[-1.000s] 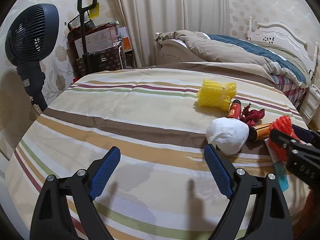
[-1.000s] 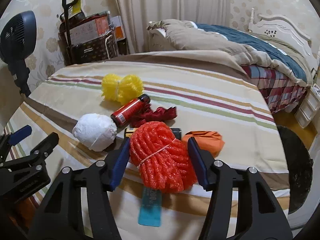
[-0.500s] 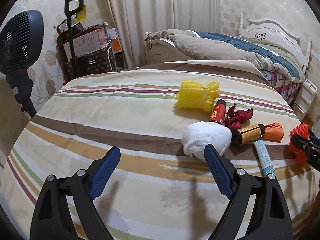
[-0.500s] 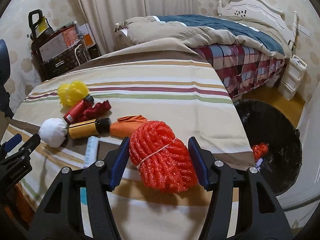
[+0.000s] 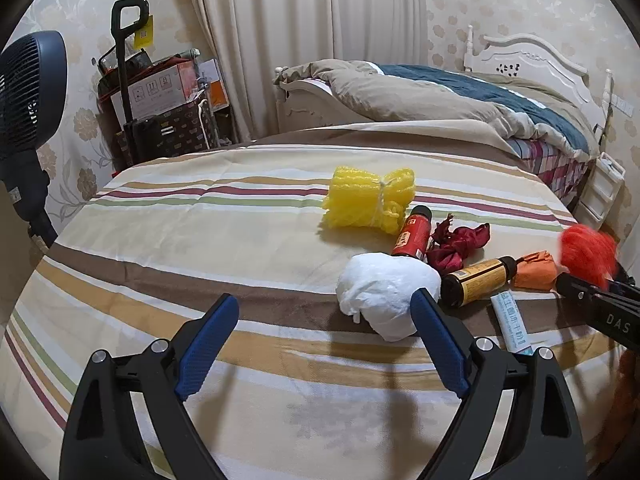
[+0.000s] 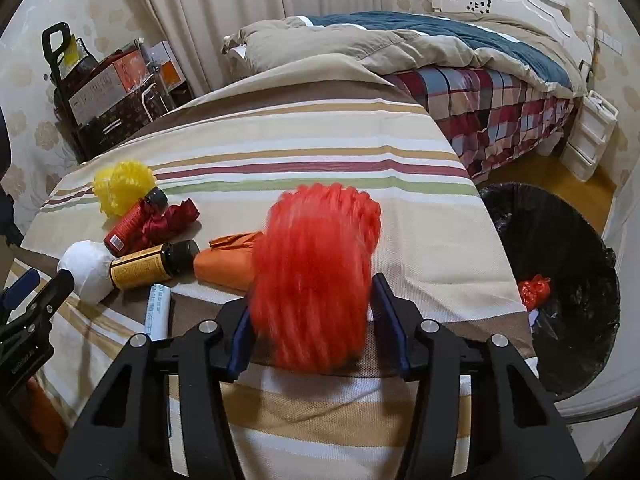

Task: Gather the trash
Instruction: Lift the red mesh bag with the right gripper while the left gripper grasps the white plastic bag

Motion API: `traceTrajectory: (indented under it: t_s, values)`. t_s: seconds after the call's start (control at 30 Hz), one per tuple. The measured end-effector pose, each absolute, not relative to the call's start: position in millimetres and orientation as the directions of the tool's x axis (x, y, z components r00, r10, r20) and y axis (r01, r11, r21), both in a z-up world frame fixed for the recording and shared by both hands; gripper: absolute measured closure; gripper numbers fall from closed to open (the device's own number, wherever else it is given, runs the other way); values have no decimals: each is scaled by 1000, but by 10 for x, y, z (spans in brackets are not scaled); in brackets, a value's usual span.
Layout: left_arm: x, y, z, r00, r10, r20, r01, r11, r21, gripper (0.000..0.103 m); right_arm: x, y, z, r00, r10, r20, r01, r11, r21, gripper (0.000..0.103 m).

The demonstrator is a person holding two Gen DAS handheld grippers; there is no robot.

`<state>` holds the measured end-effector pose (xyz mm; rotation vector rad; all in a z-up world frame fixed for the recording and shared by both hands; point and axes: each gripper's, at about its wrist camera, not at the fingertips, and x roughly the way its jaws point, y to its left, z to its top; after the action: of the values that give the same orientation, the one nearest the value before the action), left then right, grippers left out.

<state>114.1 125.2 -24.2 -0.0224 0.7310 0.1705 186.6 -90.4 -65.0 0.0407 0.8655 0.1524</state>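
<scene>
Right gripper (image 6: 316,320) clamps the red mesh bundle (image 6: 316,276); carry it fully over the black bin (image 6: 568,264) before releasing; left gripper (image 5: 324,344) gapes empty

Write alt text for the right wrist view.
The right claw grips a blurred red foam-net bundle above a striped bedspread. A black-lined trash bin sits on the floor at right; bottles and other trash lie at left.

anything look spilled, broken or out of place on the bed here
Nothing looks spilled or damaged. The gold-labelled dark bottle and red-labelled bottle just lie on their sides, caps on, among loose trash on the striped bedspread.
</scene>
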Motion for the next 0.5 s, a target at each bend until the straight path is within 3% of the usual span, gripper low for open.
traceTrajectory:
  t_s: [0.17,0.3,0.5]
  values:
    - [1111,1226,-218,743,132,-656,-147,989,33,16,1858,-879,-644,637,150,-756,-126,988,90,53]
    - [1089,1202,-211,747,126,-653,-139,990,31,16,1850,-864,-608,651,145,-745,-131,988,78,39]
    - [1111,1207,-224,741,120,-661,-139,990,23,16,1889,-866,-553,670,128,-731,-118,991,65,38]
